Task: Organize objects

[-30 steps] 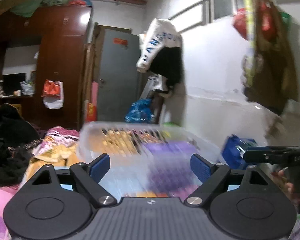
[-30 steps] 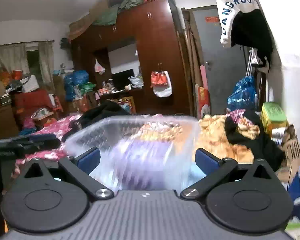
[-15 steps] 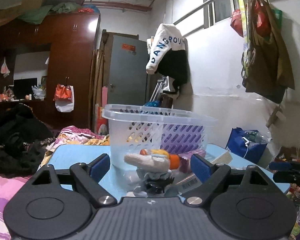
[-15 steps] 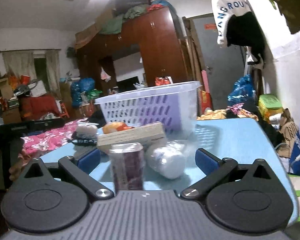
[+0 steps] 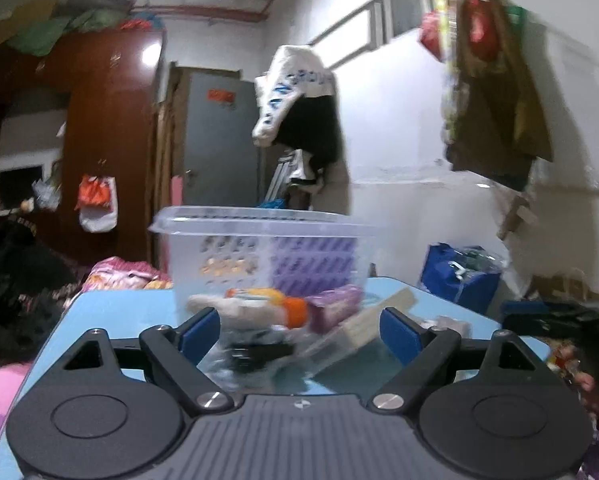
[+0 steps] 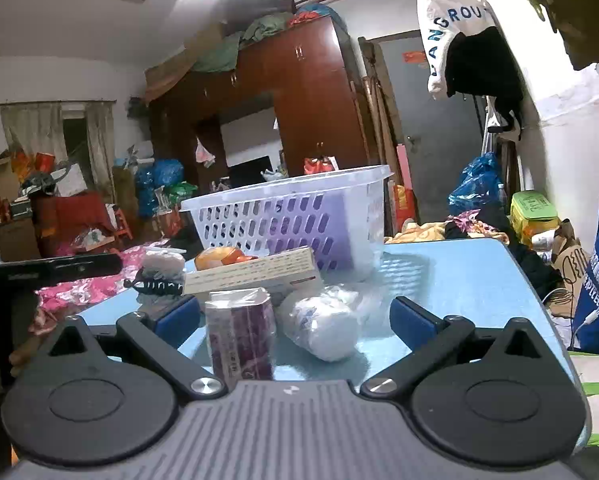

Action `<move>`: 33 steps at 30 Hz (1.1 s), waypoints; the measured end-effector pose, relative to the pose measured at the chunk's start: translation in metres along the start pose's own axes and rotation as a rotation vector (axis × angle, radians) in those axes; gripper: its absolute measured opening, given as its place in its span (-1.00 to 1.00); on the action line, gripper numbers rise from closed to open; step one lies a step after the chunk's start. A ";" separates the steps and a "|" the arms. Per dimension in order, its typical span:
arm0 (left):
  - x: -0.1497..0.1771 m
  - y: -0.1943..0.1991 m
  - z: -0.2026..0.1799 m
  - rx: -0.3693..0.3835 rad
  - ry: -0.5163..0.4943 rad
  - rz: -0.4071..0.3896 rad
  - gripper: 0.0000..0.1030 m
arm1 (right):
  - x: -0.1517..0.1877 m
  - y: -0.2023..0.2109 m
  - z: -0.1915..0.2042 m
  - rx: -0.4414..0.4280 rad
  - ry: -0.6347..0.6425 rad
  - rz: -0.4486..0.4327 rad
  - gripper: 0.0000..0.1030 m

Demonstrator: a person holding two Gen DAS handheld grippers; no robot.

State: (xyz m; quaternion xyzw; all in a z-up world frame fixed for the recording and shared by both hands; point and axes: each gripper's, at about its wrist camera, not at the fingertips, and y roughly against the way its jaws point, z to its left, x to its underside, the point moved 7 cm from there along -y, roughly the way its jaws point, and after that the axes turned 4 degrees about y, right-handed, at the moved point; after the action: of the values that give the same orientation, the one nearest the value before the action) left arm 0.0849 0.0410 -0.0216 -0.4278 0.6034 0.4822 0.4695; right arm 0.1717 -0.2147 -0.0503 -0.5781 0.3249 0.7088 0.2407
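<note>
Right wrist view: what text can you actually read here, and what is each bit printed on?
"ANGROU", partly cut off: white garment hanging on the wall.
Purple packet: print too small to read.
Flat cardboard box: side print unreadable.
Red sign on the grey door: blurred.
Green box: lid marks illegible.

Translucent plastic basket [image 6: 291, 216] on smooth, glossy blue table [image 6: 459, 280].

Baskets: we count one white slotted basket [image 6: 299, 216] on the bench [image 6: 459, 276].
Boxes: we see one long cream box [image 6: 251, 274] in front of the basket.
Purple packets: one [image 6: 239, 332], nearer than the box.
White wrapped bundles: one [image 6: 319, 322], right of the purple packet.
Black clips: one [image 6: 157, 286], left of the box.
Tongs: we hold two, both spread [image 5: 299, 332] [image 6: 295, 316].
</note>
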 end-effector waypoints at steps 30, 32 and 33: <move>0.045 -0.041 -0.100 0.221 -0.128 0.131 0.70 | 0.022 -0.025 -0.012 0.025 0.019 0.117 0.38; 0.051 -0.053 -0.104 0.241 -0.102 0.154 0.70 | 0.023 -0.030 -0.011 0.017 0.023 0.129 0.35; 0.053 -0.057 -0.105 0.249 -0.090 0.162 0.66 | 0.023 -0.033 -0.010 0.016 0.026 0.135 0.33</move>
State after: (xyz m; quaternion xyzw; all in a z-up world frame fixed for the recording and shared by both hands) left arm 0.1140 -0.0748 -0.0740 -0.2942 0.6693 0.4584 0.5053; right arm 0.1968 -0.2012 -0.0803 -0.5622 0.3718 0.7132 0.1927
